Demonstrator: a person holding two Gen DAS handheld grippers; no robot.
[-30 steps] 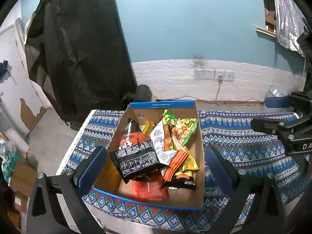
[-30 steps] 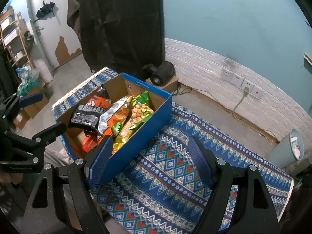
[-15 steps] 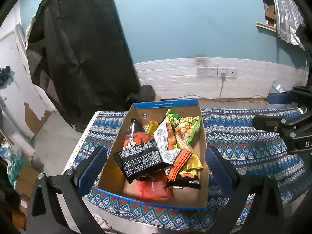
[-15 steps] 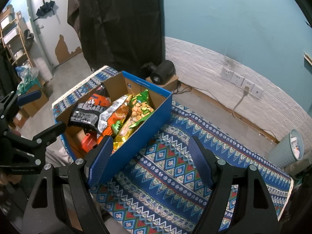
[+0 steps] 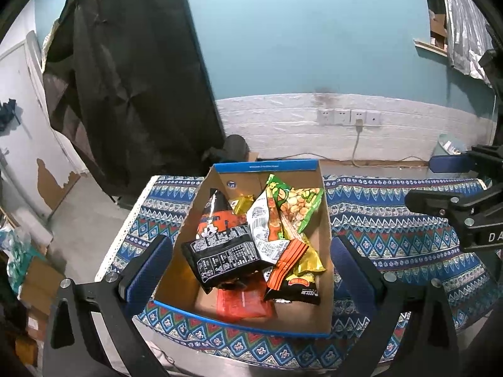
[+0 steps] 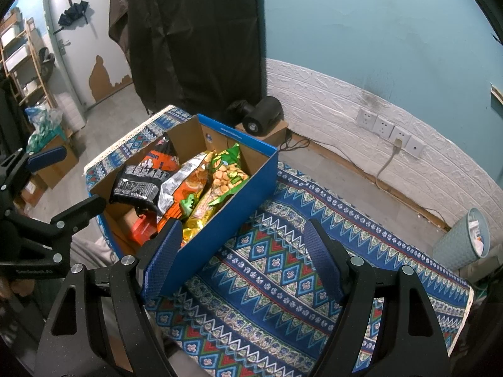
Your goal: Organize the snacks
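Observation:
An open cardboard box with a blue rim stands on the patterned tablecloth. Several snack packets are piled inside: a black one on top, a green one, a white-and-orange one and a flat red one on the bottom. My left gripper hangs open over the box's near end, its blue pads to either side, holding nothing. My right gripper is open and empty over the cloth, beside the box's blue side wall. The black packet and green packet show there too.
The cloth-covered table ends just left of the box and at the near edge. Behind the table a tall black drape hangs, and a black round device sits on a small carton. A grey bin stands at far right.

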